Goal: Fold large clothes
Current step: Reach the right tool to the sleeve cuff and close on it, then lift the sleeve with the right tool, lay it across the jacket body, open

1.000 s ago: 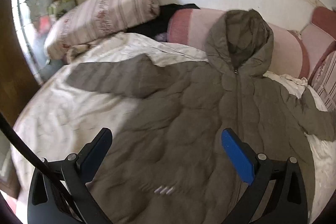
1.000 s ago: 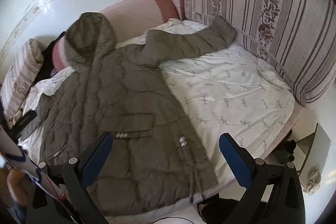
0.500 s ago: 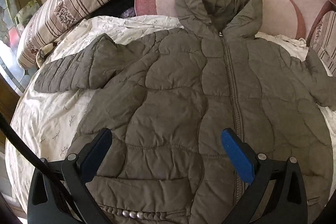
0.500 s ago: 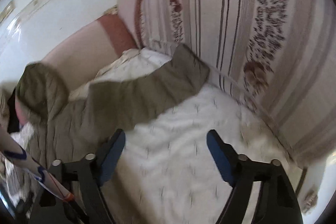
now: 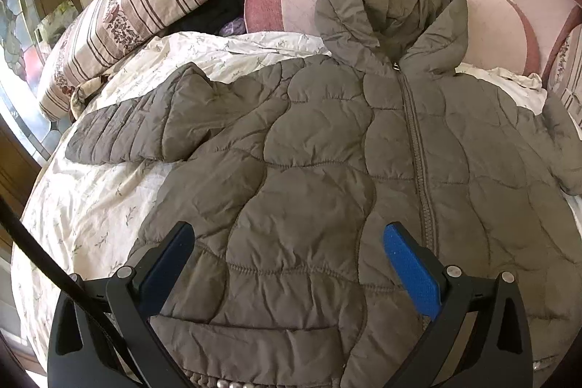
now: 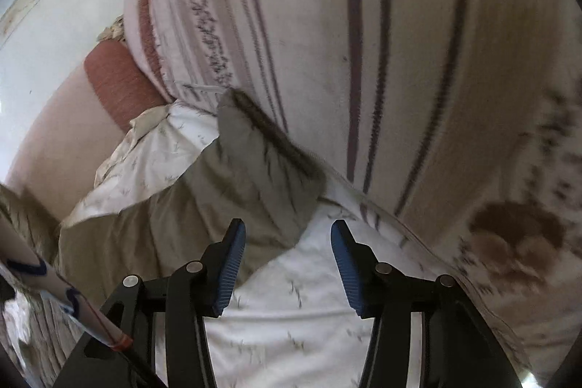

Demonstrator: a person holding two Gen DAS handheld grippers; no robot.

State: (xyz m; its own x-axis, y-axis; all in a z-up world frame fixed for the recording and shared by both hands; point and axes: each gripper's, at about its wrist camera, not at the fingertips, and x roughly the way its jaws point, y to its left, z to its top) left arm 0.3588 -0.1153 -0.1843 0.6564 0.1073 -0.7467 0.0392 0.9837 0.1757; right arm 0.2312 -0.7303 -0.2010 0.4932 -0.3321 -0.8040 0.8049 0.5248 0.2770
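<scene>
Jacket spread on the bed, sleeve grab about to start

The left gripper (image 5: pixel 287 264) hangs wide open over the jacket (image 5: pixel 327 170), gripping nothing. The right gripper (image 6: pixel 287 257) is closing just short of the cuff (image 6: pixel 265 162); nothing is between the jaws yet, so they may pinch the sheet (image 6: pixel 291 308) or miss against the cushion (image 6: pixel 363 42).

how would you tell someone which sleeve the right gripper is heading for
Start at the bed with the white leaf-print sheet, where an olive quilted hooded jacket lies face up, zipped. Follow the sleeve that runs out to the big striped floral cushion. Its cuff lies against that cushion, just ahead of the right gripper, whose empty jaws are closing; the other sleeve lies on open sheet.
</scene>
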